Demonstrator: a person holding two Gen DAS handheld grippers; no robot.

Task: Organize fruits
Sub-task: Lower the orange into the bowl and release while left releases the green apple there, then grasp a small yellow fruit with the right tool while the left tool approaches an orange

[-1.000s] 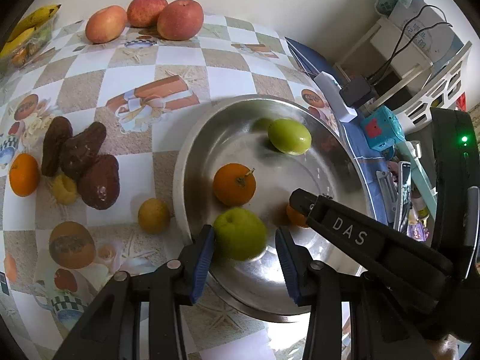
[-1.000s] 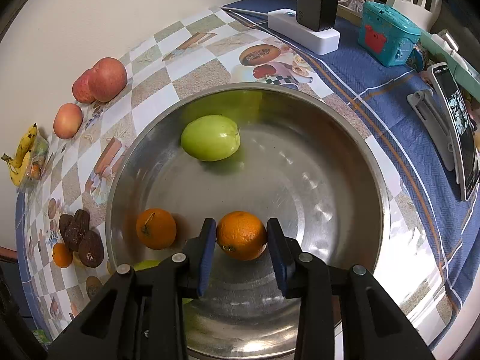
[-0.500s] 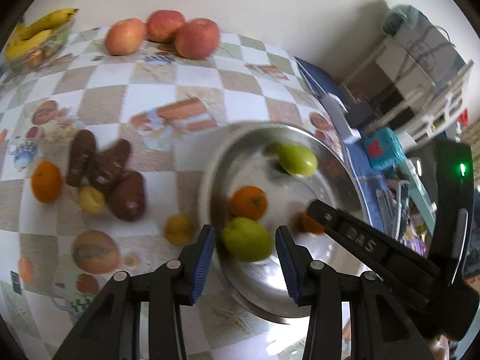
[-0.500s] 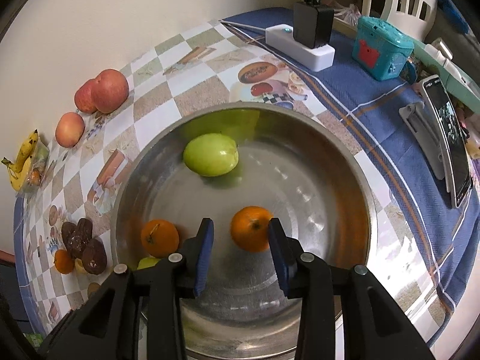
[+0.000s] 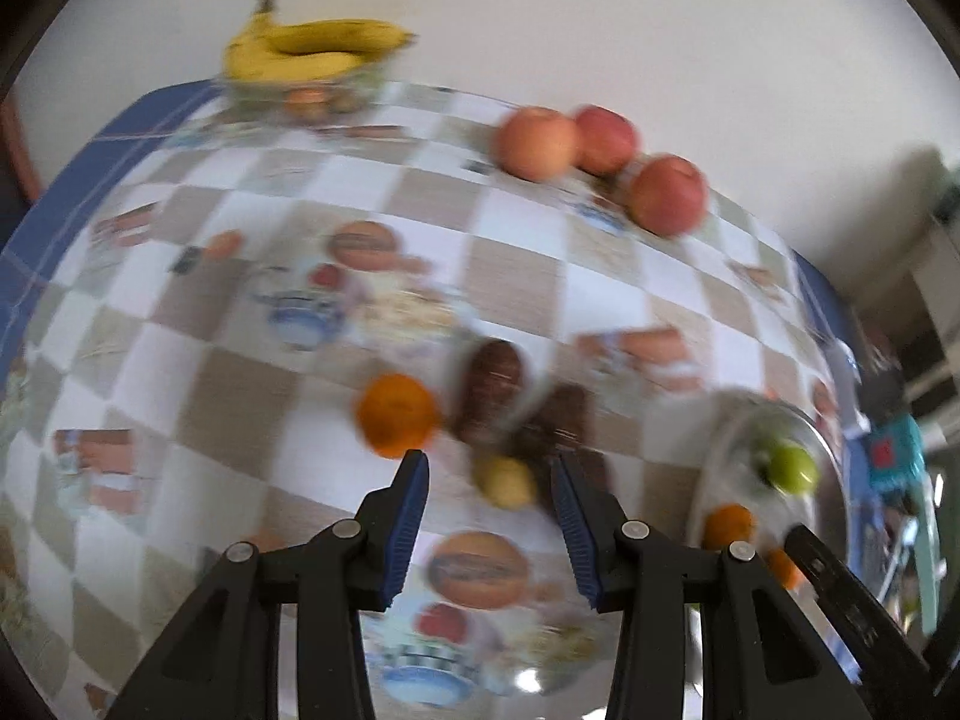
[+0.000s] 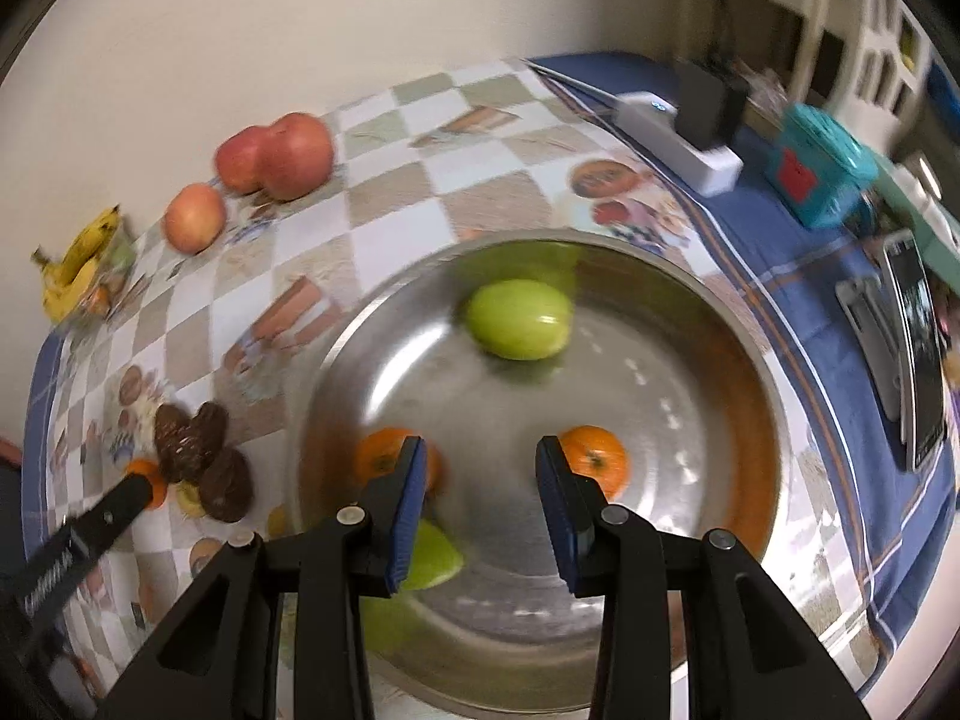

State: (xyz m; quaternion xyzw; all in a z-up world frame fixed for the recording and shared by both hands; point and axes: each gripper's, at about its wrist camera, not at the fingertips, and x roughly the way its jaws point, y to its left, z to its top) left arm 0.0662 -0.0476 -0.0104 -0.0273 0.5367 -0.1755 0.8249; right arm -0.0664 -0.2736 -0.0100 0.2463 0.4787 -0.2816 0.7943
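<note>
A steel bowl point(image 6: 756, 396) holds two green fruits point(image 6: 519, 318) point(image 6: 429, 558) and two oranges point(image 6: 597, 459) point(image 6: 375, 459). My right gripper point(image 6: 480, 480) is open and empty above the bowl, between the oranges. My left gripper point(image 5: 489, 492) is open and empty over the checkered tablecloth; a small yellow fruit point(image 5: 507, 483) lies between its fingers, with dark brown fruits point(image 5: 492, 390) just beyond and an orange point(image 5: 396, 414) to the left. The bowl point(image 5: 726, 432) shows at the right of the blurred left wrist view.
Three apples point(image 5: 600, 162) and a container with bananas point(image 5: 312, 54) stand by the back wall. A white power strip point(image 6: 678, 138), a teal box point(image 6: 822, 174) and a phone point(image 6: 918, 348) lie on the blue cloth right of the bowl.
My left gripper let go of the green fruit in the bowl and swung left over the table fruits. My right gripper released the orange and drew back, jaws wider.
</note>
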